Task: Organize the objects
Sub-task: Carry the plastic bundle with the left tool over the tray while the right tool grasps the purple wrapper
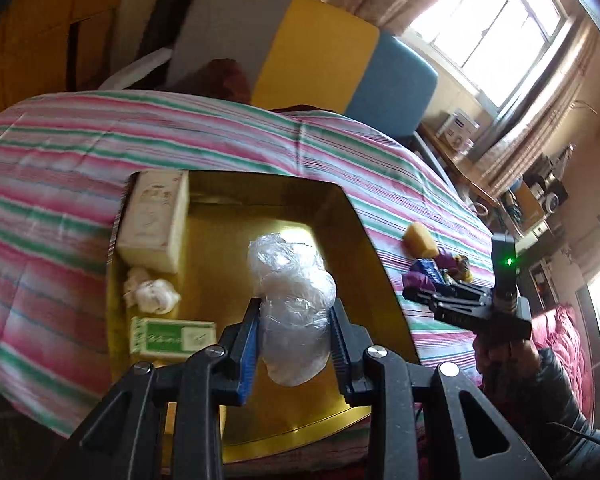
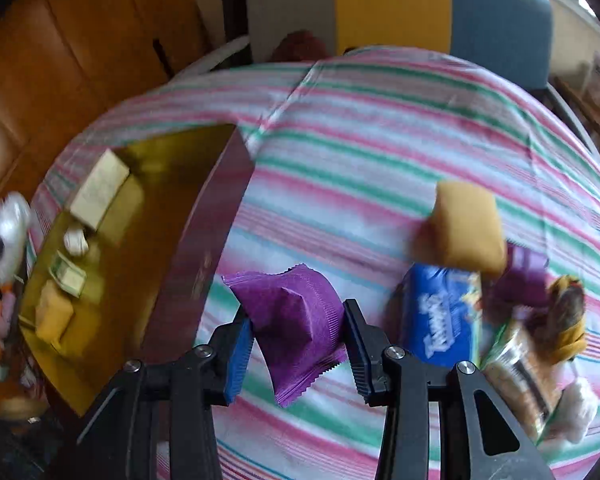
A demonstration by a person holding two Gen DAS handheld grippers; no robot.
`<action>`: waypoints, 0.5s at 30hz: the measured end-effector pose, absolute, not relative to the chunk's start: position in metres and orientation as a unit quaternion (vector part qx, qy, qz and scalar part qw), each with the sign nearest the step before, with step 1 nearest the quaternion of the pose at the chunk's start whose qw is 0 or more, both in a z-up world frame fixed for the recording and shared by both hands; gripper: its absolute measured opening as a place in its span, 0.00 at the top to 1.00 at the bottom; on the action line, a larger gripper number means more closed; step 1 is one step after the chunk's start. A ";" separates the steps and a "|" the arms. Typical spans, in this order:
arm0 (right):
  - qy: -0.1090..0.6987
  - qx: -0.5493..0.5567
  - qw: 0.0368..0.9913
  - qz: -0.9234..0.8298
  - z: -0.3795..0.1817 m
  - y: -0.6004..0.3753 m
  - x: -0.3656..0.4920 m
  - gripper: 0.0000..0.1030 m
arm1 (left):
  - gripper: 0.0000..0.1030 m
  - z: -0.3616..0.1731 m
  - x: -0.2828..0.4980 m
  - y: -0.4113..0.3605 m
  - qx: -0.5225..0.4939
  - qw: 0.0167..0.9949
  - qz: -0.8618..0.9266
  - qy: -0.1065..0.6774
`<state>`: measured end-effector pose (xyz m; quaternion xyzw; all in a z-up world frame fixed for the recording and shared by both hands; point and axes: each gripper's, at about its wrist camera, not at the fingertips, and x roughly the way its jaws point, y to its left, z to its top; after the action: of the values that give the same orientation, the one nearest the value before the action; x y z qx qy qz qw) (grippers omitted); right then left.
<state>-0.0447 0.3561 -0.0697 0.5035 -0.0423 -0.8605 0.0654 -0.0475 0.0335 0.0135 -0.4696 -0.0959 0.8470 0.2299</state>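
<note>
My left gripper [image 1: 296,312] is shut on a crumpled clear plastic bag [image 1: 290,300] and holds it over the gold box [image 1: 380,264] on the striped bed. In the box lie a cream carton [image 1: 156,220], a white wad [image 1: 154,294] and a green-and-white packet [image 1: 172,338]. My right gripper [image 2: 300,320] is shut on a purple snack packet [image 2: 300,320] above the bedspread, right of the box [image 2: 204,248]. The right gripper also shows in the left wrist view [image 1: 440,296]. The plastic bag shows at the far left of the right wrist view [image 2: 8,232].
A pile lies on the bedspread at the right: a yellow sponge [image 2: 466,228], a blue Tempo tissue pack [image 2: 444,316], a purple packet [image 2: 524,276], a clear snack pack [image 2: 520,376] and a white wad [image 2: 580,408]. A grey-yellow-blue headboard [image 1: 312,44] stands behind the bed.
</note>
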 end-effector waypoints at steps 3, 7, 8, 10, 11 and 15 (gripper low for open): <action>-0.024 0.517 0.052 -0.854 -0.083 0.350 -0.044 0.58 | 0.70 0.009 -0.049 0.027 -0.474 0.216 0.848 -0.095; -0.018 0.522 0.042 -0.852 -0.089 0.356 -0.049 0.58 | 0.70 0.000 -0.065 0.037 -0.483 0.206 0.848 -0.071; -0.019 0.522 0.040 -0.852 -0.089 0.357 -0.049 0.58 | 0.70 -0.003 -0.072 0.043 -0.485 0.203 0.849 -0.060; -0.017 0.521 0.041 -0.852 -0.088 0.359 -0.047 0.58 | 0.70 -0.007 -0.084 0.049 -0.488 0.200 0.848 -0.047; -0.017 0.521 0.041 -0.852 -0.089 0.359 -0.048 0.58 | 0.70 -0.011 -0.094 0.053 -0.490 0.197 0.848 -0.042; -0.019 0.521 0.041 -0.852 -0.089 0.359 -0.051 0.58 | 0.70 -0.020 -0.127 0.064 -0.495 0.185 0.849 -0.018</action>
<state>-0.0505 0.3590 -0.0895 0.5215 -0.0185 -0.8521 0.0412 -0.1269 0.0641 -0.0201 -0.4953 -0.0182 0.8486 0.1850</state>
